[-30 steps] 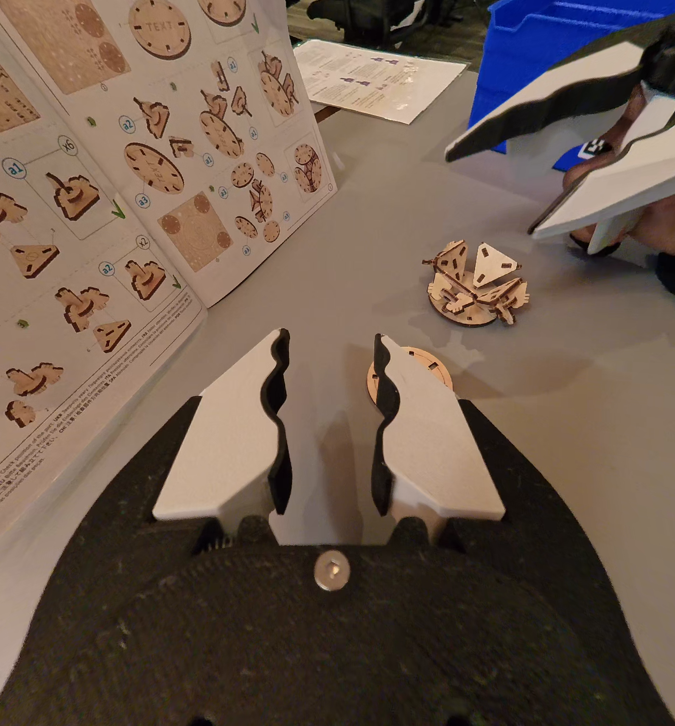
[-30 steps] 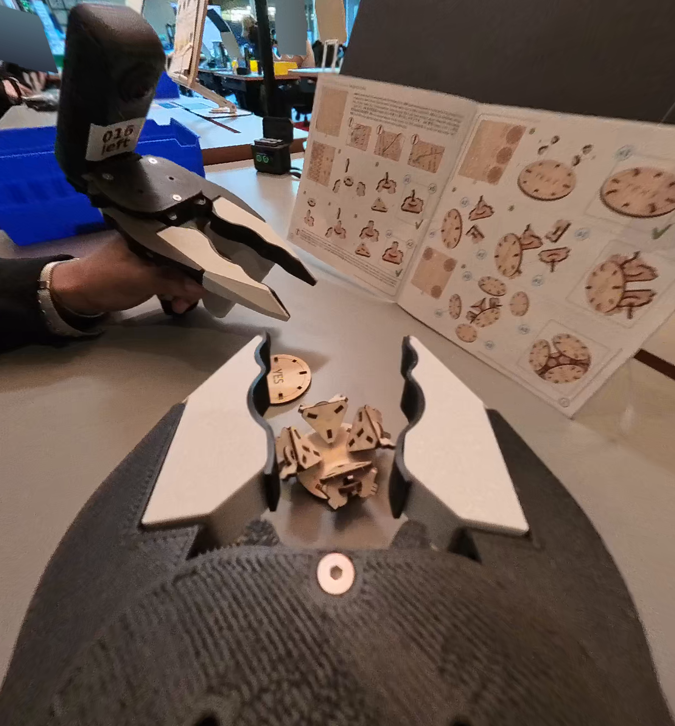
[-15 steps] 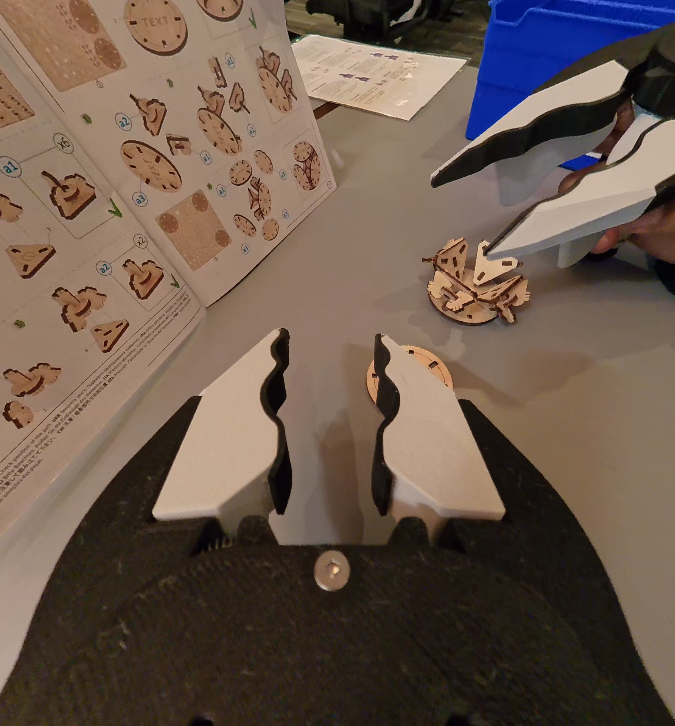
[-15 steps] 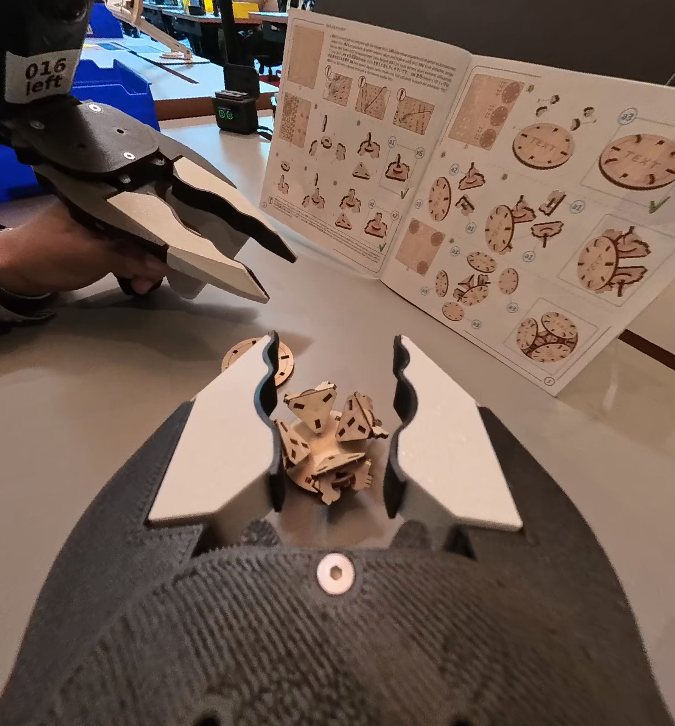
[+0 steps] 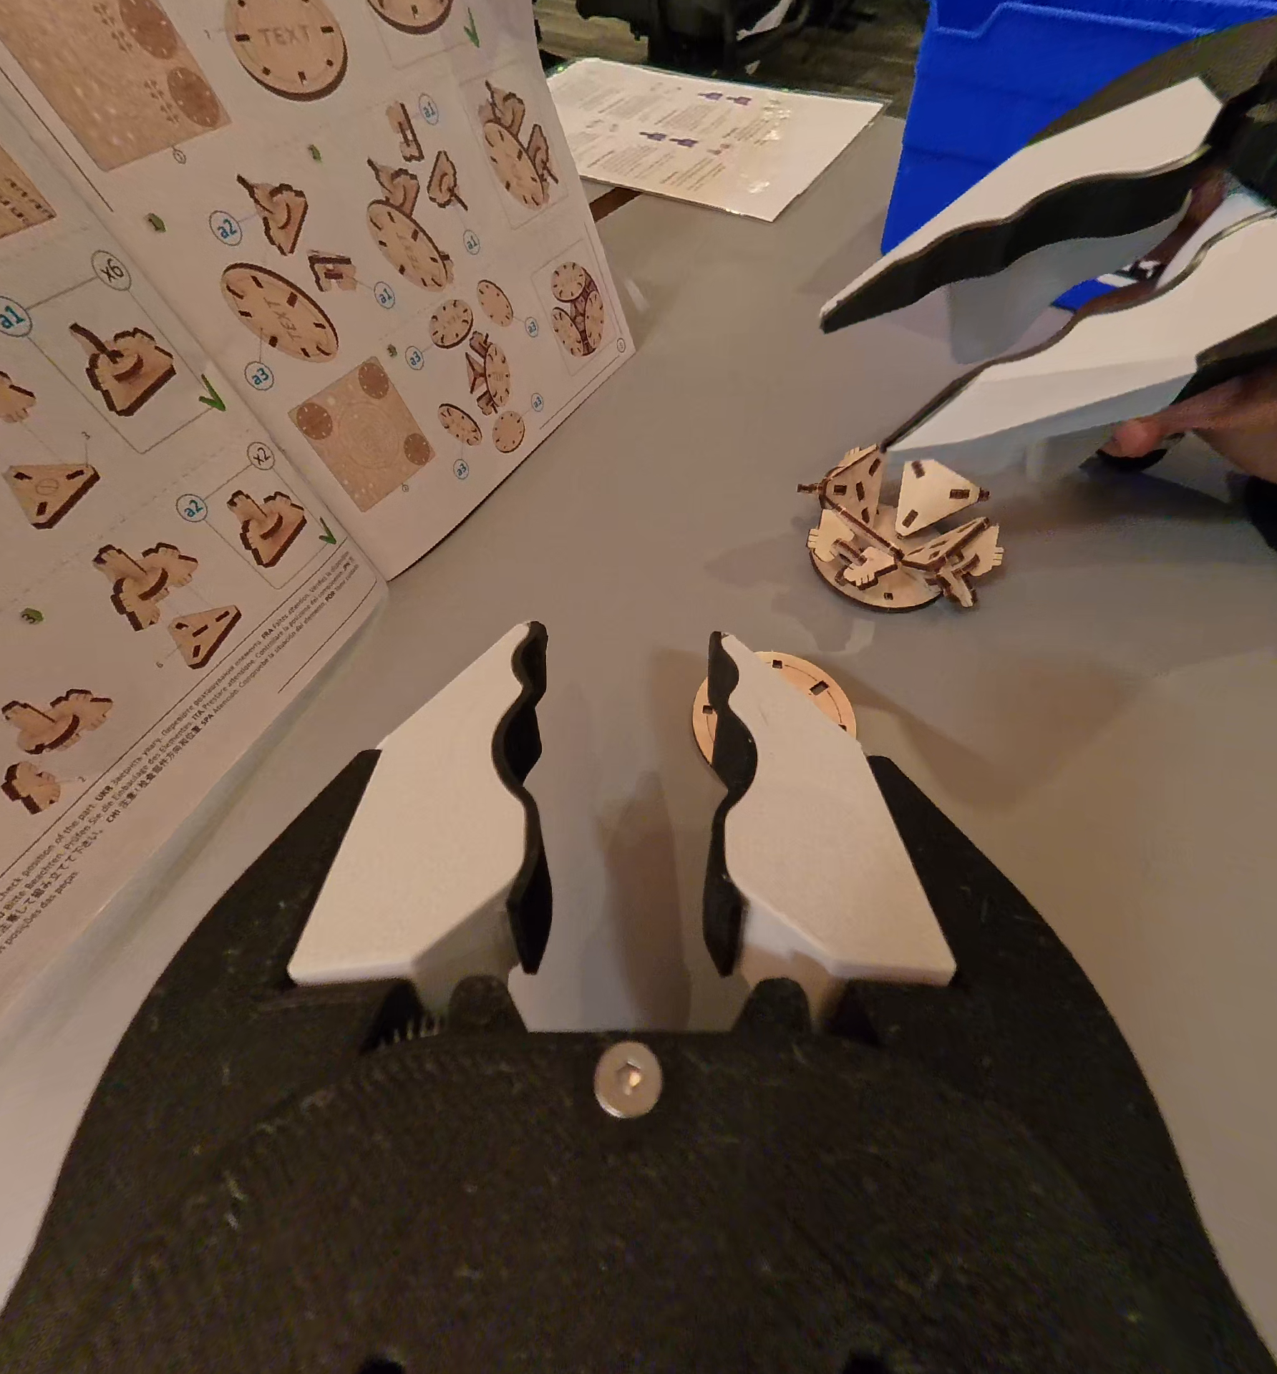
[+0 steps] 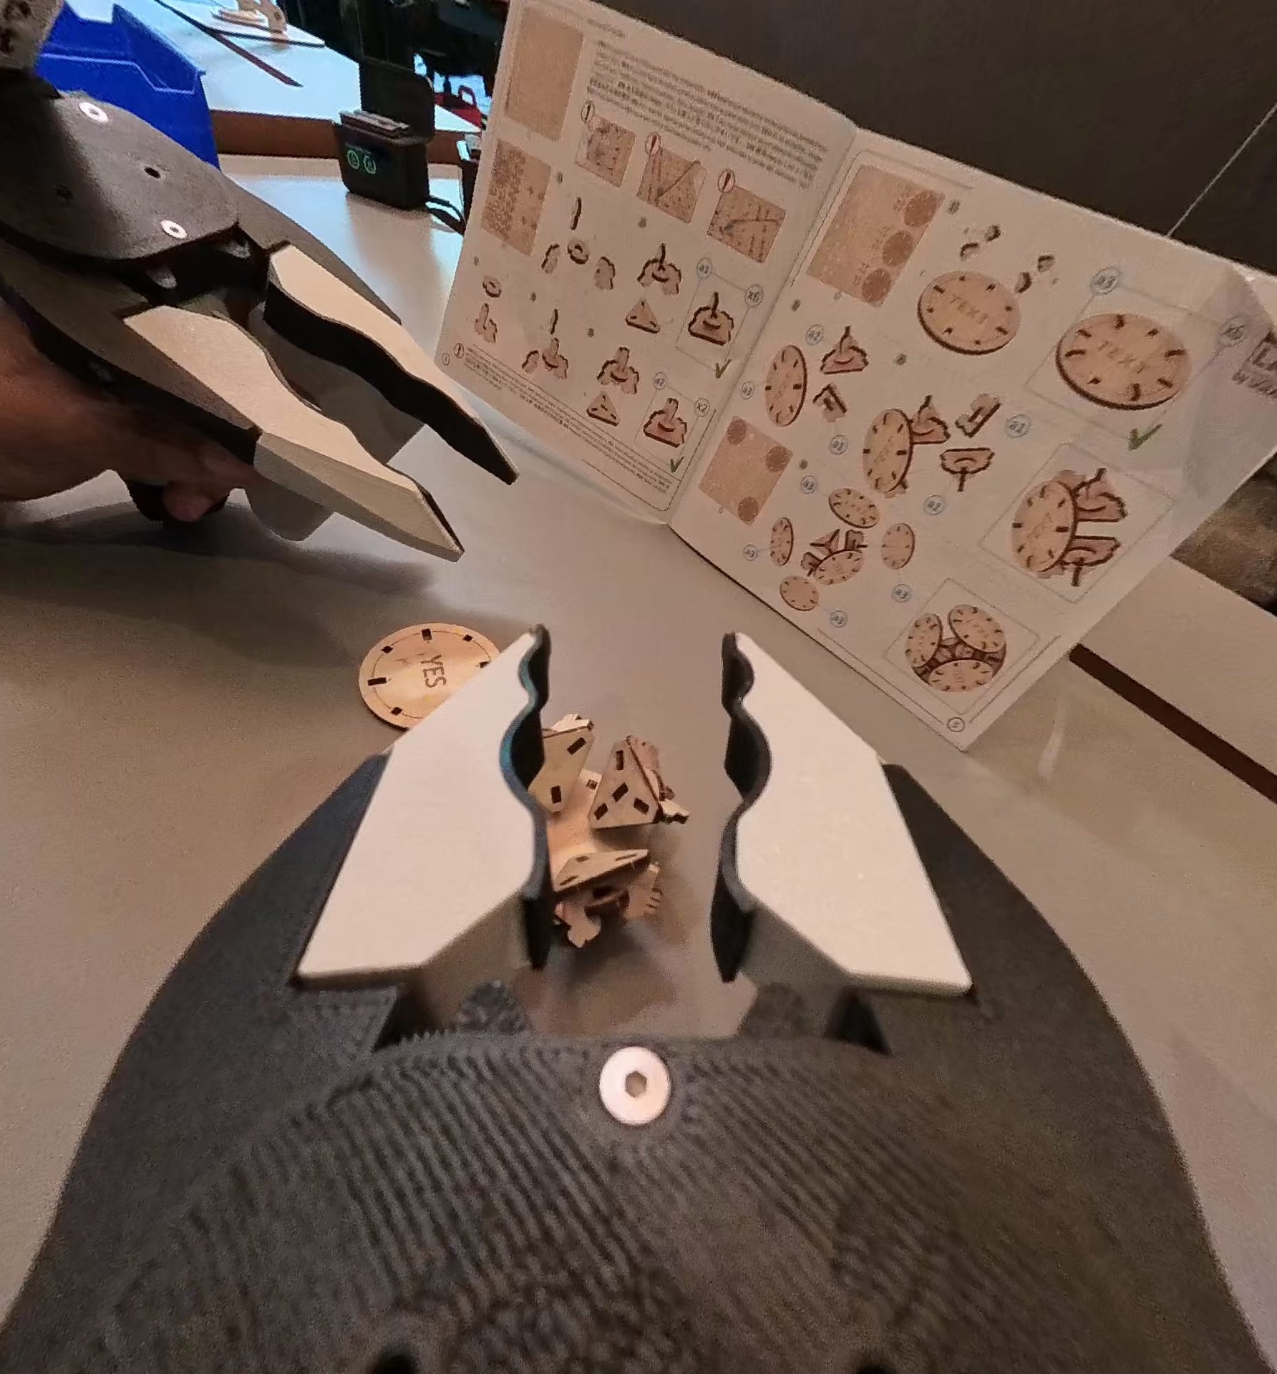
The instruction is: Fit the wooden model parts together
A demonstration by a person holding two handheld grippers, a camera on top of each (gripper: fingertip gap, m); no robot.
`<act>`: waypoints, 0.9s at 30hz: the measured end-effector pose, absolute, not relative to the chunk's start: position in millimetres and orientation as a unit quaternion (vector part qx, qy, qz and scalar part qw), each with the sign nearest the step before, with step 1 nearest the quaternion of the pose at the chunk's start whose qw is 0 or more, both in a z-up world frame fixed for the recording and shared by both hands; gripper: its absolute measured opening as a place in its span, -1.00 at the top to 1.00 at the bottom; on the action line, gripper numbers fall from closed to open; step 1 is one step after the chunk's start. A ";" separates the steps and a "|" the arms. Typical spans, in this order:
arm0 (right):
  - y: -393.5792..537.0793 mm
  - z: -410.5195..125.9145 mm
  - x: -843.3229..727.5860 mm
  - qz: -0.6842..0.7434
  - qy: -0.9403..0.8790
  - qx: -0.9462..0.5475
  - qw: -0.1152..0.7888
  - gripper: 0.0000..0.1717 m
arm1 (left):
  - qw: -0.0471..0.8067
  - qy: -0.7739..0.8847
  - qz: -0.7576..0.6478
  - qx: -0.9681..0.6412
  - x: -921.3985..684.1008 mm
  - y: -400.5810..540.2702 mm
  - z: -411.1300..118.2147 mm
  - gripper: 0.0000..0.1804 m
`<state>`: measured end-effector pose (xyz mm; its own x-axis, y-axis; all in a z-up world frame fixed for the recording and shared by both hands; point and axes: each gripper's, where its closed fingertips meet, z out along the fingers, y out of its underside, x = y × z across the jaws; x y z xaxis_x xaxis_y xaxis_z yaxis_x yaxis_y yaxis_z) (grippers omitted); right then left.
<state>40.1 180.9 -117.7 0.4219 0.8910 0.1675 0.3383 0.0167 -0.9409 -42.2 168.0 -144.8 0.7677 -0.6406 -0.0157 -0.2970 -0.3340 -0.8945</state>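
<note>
My right gripper (image 6: 632, 647) stands with its jaws spread around the wooden assembly (image 6: 602, 814), a slotted disc base carrying upright triangular pieces, which rests on the grey table (image 6: 137, 781). The left-hand pad (image 6: 528, 743) sits against or just beside one triangle. A clear gap separates the other pad (image 6: 736, 743) from the wood, so nothing is clamped. From the left wrist view, the lower fingertip (image 5: 892, 444) appears to touch the top of one upright piece.

In my judgement the model is fragile: slotted joints, thin ply. A sound grip would bear on the disc base or on two opposed solid edges, not on a single leaning triangle, and would close slowly and centred.

My left gripper (image 5: 628, 639) hangs over bare table, jaws apart, holding nothing. Its right finger (image 5: 777, 743) overlaps the loose wooden disc (image 6: 427, 673), which lies flat just beside the assembly; contact cannot be confirmed.

Farther off, the instruction booklet (image 6: 844, 357) stands open. Beyond it lie a printed sheet (image 5: 710, 134) and a blue bin (image 5: 992, 97).
</note>
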 end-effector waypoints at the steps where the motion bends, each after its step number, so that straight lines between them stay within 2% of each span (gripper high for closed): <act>1: 180.6 -116.1 40.3 0.260 -0.470 -0.650 0.538 0.49 | 0.497 0.294 -0.173 -0.798 -42.1 168.0 -144.9 0.55; 27: 184.9 -123.2 42.1 0.220 -0.484 -0.654 0.539 0.57 | 0.496 0.298 -0.165 -0.799 -41.4 167.7 -145.9 0.53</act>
